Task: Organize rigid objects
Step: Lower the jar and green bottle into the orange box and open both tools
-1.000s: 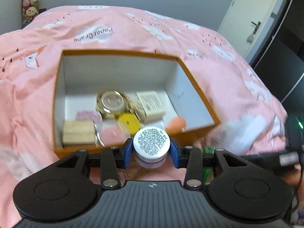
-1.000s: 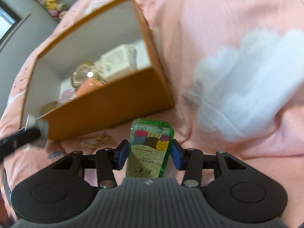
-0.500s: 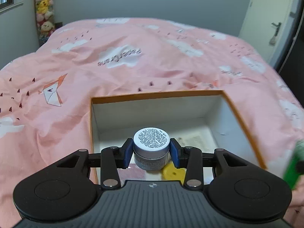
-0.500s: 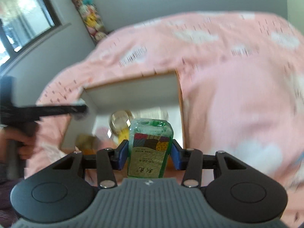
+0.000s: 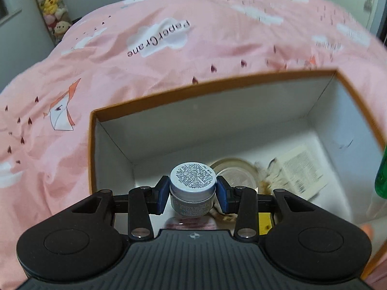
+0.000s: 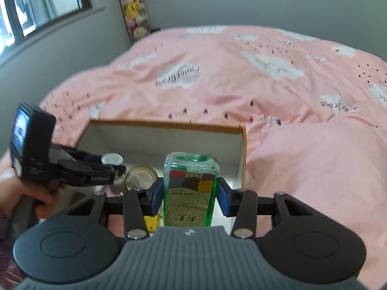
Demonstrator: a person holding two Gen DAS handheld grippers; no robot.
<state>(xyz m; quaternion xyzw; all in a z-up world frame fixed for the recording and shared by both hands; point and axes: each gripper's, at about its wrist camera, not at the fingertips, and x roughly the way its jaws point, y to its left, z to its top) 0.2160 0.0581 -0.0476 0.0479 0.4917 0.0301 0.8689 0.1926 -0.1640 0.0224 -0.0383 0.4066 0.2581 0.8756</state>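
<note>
"Paper Crane" is showing on the pink cloud-print bedspread (image 5: pixel 169 55) ahead of both tools. My left tool (image 5: pixel 192 194) is pinching a small white jar with a fine-print lid (image 5: pixel 192 181) over the orange-rimmed white cardboard box (image 5: pixel 217 125). My right tool (image 6: pixel 191 197) is clamping a green clear bottle with a patchwork label (image 6: pixel 190 193) above the same box, near grey walls.

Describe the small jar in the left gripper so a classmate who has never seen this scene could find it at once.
On the pink bedspread sits an open orange-rimmed cardboard box. Above its white inside, the left gripper clamps a small round grey jar. Unlike the green bottle nearby, its flat cap carries dense black print.
</note>
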